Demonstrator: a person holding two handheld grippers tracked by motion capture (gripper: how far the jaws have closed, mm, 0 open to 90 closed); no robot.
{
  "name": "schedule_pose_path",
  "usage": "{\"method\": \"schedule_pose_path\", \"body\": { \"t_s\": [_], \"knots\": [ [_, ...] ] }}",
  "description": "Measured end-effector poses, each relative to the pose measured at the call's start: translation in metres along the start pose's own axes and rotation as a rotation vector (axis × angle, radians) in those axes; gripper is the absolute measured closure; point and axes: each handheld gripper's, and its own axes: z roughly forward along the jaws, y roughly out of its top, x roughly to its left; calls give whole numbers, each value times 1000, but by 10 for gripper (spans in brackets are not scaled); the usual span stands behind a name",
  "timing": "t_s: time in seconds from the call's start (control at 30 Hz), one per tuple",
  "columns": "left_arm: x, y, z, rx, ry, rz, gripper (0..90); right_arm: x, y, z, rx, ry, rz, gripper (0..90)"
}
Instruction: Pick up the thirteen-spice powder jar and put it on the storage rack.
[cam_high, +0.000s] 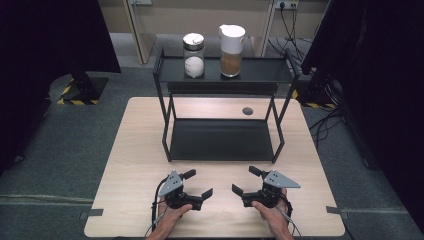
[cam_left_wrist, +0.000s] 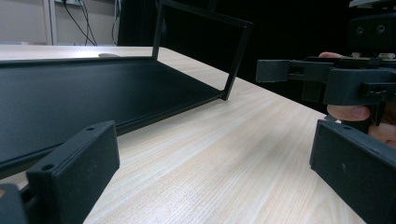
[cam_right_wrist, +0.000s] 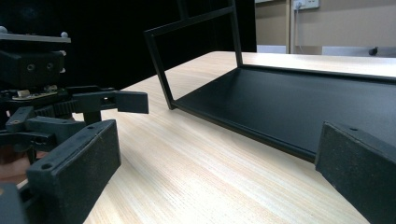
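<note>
While both hand-held units rest low at the table's (cam_high: 130, 150) near edge, left gripper (cam_high: 201, 184) and right gripper (cam_high: 243, 181) each show jaws spread and empty, facing one another, with the black two-tier rack (cam_high: 222, 140) just beyond them, untouched.

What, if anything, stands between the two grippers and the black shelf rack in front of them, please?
Nothing visible does. Bare table lies between the open left gripper, the open right gripper and the rack. Two jars stand on its top shelf, well beyond.
</note>
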Motion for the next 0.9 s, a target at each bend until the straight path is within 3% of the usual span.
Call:
{"method": "schedule_pose_path", "body": {
  "t_s": [0.9],
  "knots": [
    [0,0,0,2,-1,1,9,-1,0,0,4,-4,6,4]
  ]
}}
